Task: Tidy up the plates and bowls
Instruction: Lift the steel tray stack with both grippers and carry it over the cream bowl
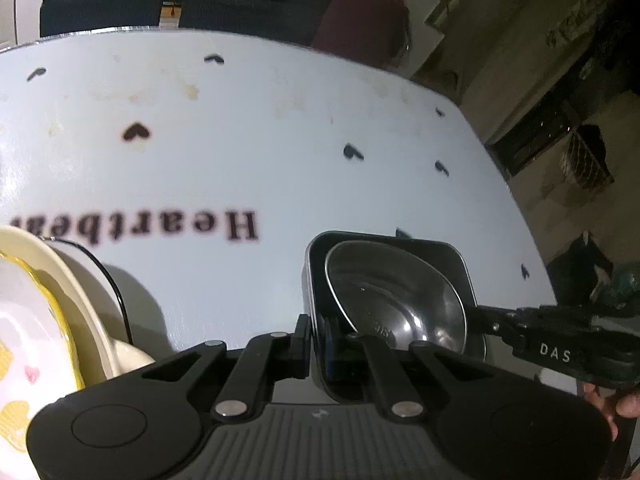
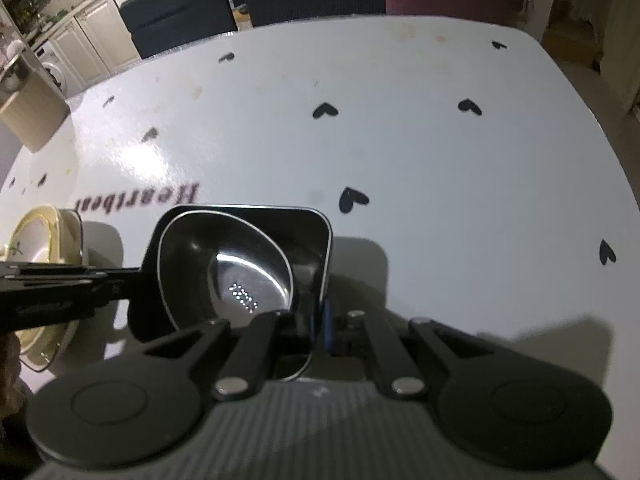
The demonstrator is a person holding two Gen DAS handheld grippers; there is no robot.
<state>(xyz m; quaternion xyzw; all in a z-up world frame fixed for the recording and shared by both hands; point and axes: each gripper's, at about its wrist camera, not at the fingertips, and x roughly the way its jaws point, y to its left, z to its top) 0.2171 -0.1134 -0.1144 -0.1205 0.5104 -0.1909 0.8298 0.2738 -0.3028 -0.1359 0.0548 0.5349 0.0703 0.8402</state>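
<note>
two grippers hold one load: the left gripper (image 1: 316,344) is pinched narrow on the left wall of a square metal tray (image 1: 440,248), and the right gripper (image 2: 320,322) is pinched narrow on the opposite wall of that tray (image 2: 256,210). a round steel bowl (image 1: 400,296) sits tilted inside the tray, its rim leaning against the wall nearest the left gripper; in the right wrist view the bowl (image 2: 240,272) lies just ahead-left of the fingers.

tray casts a shadow on the white table (image 2: 400,152); cannot tell whether it rests on the surface or hangs just above it.

stack of cream dishes (image 1: 68,280) stands to the left of the left gripper, well apart from the tray, with a yellow-patterned plate (image 1: 24,320) on top.

step in hand, as judged: carrying or placing the nested tray and bowl as one unit.

next move likely calls for both grips to travel together and level, since the bowl is loose and could slide or tip; set the tray flat near the stack, then open one side at a time.
</note>
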